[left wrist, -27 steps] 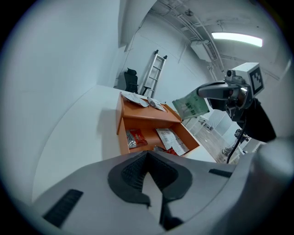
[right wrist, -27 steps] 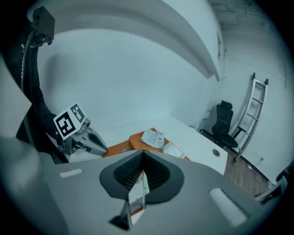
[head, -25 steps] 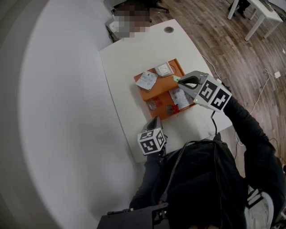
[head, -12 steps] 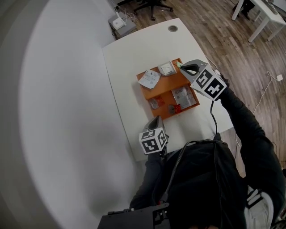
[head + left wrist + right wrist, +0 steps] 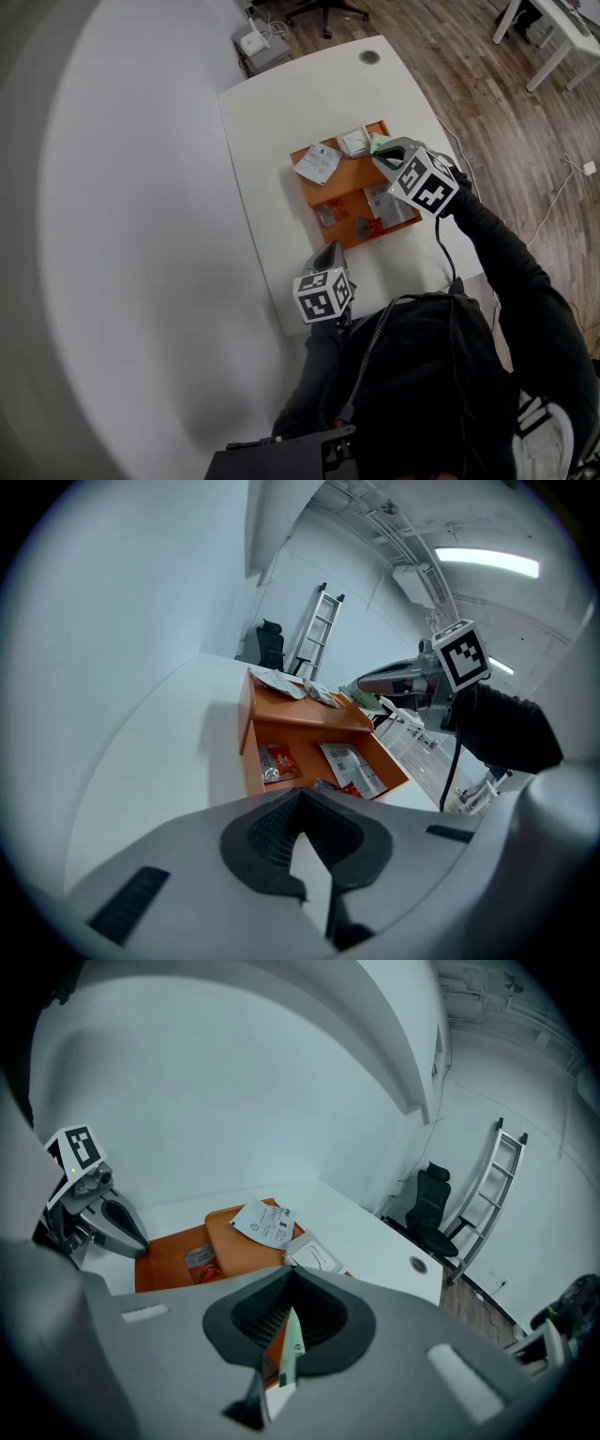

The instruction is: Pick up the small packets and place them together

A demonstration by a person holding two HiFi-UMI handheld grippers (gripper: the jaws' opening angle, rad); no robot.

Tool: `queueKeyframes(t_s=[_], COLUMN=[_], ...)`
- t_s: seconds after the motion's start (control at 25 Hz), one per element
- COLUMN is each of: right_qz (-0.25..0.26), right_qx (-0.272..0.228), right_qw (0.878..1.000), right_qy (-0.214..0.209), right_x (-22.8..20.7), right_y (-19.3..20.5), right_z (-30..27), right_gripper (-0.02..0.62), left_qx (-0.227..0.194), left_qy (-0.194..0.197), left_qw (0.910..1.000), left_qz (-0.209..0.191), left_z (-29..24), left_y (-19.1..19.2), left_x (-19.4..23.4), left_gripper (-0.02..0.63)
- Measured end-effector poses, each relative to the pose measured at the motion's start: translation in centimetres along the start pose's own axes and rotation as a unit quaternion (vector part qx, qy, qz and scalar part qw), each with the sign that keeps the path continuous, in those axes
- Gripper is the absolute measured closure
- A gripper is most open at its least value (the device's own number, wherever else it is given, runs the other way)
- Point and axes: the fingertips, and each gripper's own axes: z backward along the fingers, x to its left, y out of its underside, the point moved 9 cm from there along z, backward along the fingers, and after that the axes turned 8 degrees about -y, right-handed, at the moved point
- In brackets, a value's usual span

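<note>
Pale green packet (image 5: 380,142) is clamped in the right gripper (image 5: 378,152). In the head view it sits over the far right corner of the orange tray (image 5: 349,187), just beside a square white packet (image 5: 353,142). A large white packet (image 5: 319,163) lies on the same far part of the tray. A printed packet (image 5: 380,202) and a red packet (image 5: 368,226) lie apart on the near part. The left gripper (image 5: 324,253) rests at the near edge of the white table (image 5: 272,122), well clear of the tray. Left gripper view: the jaws meet at the tips with nothing between them. The tray shows as two levels, with the red packet (image 5: 277,761) and printed packet (image 5: 349,766) on the lower one. The right gripper (image 5: 370,682) is above the upper one. Right gripper view: the jaws are pressed on the green packet (image 5: 293,1344), which stands edge-on between the pads. Below lie the large white packet (image 5: 264,1224) and the square one (image 5: 314,1255). Judgement: the step in hand is setting the green packet down with the two white ones. To do it well, bring the packet low before letting go so that this light, thin thing does not flutter off the tray's edge. Aim for the bare orange between the two white packets. Open only when its lower edge touches. Keep the left gripper parked, since it is not needed here.
</note>
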Motion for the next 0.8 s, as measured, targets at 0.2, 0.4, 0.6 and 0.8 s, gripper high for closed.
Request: queueKeyframes(t_s=[0.2, 0.4, 0.6, 0.8], right_qz=[0.004, 0.008, 0.009, 0.024], right_qx=[0.019, 0.037, 0.049, 0.039], right_qw=[1.000, 0.999, 0.998, 0.998], right_qy=[-0.009, -0.027, -0.045, -0.036], right_x=[0.5, 1.1, 1.4, 1.2], right_y=[0.6, 1.1, 1.4, 1.0], right_z=[-1.3, -2.4, -3.0, -1.6], right_gripper=[0.592, 0.586, 0.496, 0.468], left_qx=[0.001, 0.000, 0.000, 0.000], left_qy=[-0.001, -0.001, 0.000, 0.000], left_qw=[1.0000, 1.0000, 1.0000, 1.0000], left_qz=[0.001, 0.002, 0.001, 0.000], left_z=[-0.1, 0.0, 0.0, -0.2], left_y=[0.1, 0.0, 0.0, 0.0], left_x=[0.0, -0.1, 0.0, 0.0], left_gripper=[0.611, 0.611, 0.611, 0.611])
